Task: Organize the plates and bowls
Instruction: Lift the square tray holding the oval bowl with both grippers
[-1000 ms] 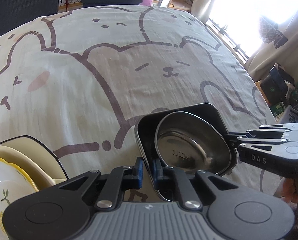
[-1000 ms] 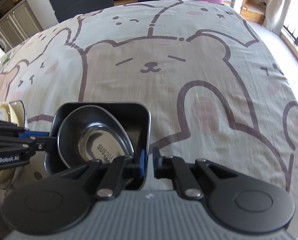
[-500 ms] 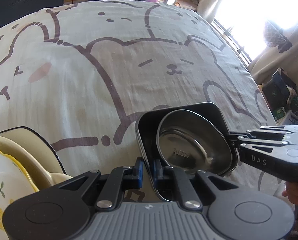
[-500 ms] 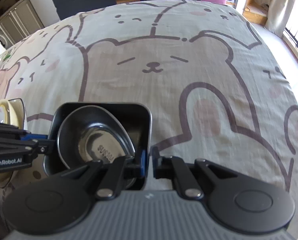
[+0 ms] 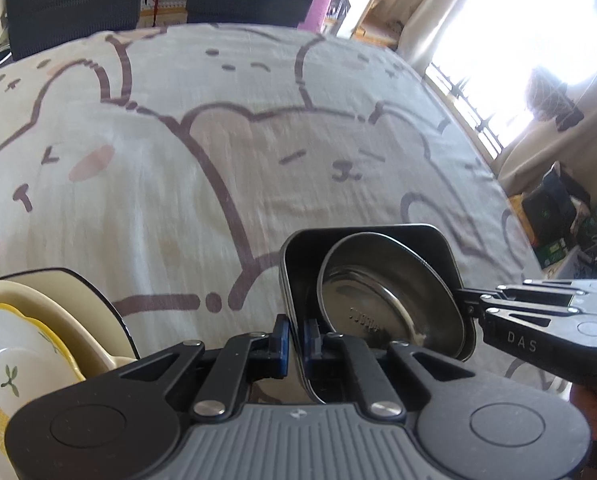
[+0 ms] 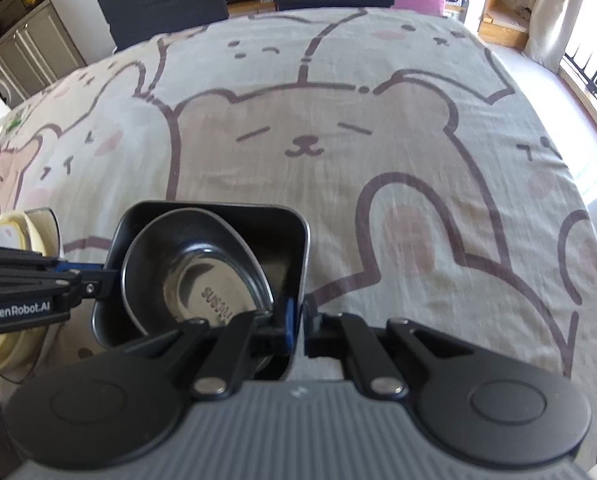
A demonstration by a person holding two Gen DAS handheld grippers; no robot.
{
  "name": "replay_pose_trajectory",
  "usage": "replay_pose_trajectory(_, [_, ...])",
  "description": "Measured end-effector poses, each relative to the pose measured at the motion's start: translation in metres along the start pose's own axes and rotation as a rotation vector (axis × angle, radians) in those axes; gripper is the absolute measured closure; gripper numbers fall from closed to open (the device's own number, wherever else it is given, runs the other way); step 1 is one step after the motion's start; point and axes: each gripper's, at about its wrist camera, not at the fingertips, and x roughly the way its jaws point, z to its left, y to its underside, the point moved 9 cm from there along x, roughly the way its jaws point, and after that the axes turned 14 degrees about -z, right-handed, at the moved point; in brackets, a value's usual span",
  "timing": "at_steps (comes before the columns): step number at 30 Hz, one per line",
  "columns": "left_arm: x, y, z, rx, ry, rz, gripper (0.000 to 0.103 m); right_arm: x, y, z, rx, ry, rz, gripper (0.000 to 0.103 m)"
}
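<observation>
A black square dish point(image 5: 362, 240) point(image 6: 234, 220) holds a round steel bowl point(image 5: 386, 300) point(image 6: 202, 276) tilted inside it. My left gripper point(image 5: 296, 340) is shut on the dish's near-left rim. My right gripper point(image 6: 296, 326) is shut on the dish's right rim; it also shows at the right of the left wrist view point(image 5: 468, 304). The dish is held between both grippers above the bear-print cloth. A stack of cream and yellow bowls point(image 5: 38, 340) point(image 6: 6, 240) sits to the left of the dish.
The table is covered by a bear-print cloth point(image 5: 258, 160) point(image 6: 338, 140). Dark chairs point(image 6: 166, 4) stand at the far edge. A bright window and clutter point(image 5: 558, 208) lie to the right, past the table edge.
Both grippers keep their grip on the black dish. The dish and steel bowl have moved slightly upward and away from me over the cloth.
</observation>
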Motion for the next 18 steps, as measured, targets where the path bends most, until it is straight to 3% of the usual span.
replay_pose_trajectory(10, [-0.055,-0.026,0.010,-0.047,0.002,-0.130,0.097,-0.048,-0.027,0.016,0.066,-0.057,-0.151,0.098])
replay_pose_trajectory(18, [-0.103,-0.032,0.046,-0.106,-0.043,-0.210,0.098,-0.065,-0.041,0.065,0.040,-0.121,-0.211,0.098])
